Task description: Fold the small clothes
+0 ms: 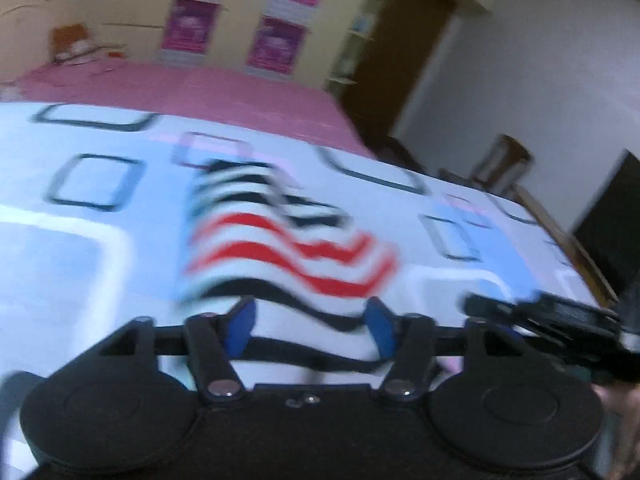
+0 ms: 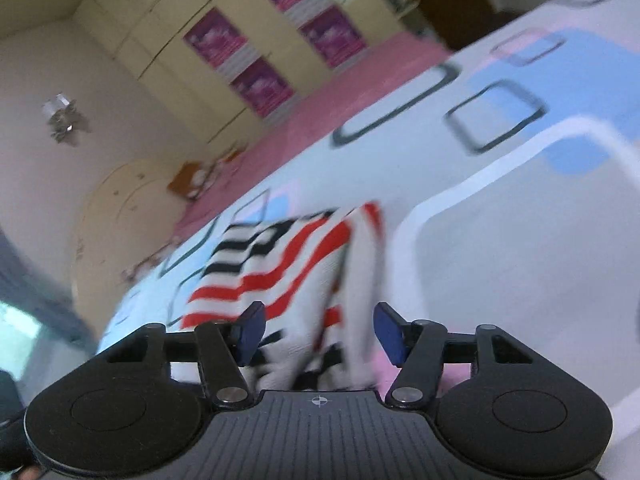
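Note:
A small white garment with red and black stripes (image 1: pixel 280 248) lies rumpled on the patterned bed sheet (image 1: pixel 80 248). My left gripper (image 1: pixel 310 326) is open, its blue pads apart just above the garment's near edge. In the right wrist view the same garment (image 2: pixel 288 268) lies partly bunched, one edge folded up. My right gripper (image 2: pixel 318 334) is open over the garment's near end, with cloth showing between the pads. The right gripper also shows in the left wrist view (image 1: pixel 552 320) at the right. Both views are motion-blurred.
The sheet is white with blue patches and dark square outlines; a pink cover (image 1: pixel 200 92) lies beyond it. A cream wardrobe with purple posters (image 1: pixel 276 40) stands behind. A brown door (image 1: pixel 400 52), a wooden chair (image 1: pixel 504 164) and a dark screen (image 1: pixel 616 224) are right of the bed.

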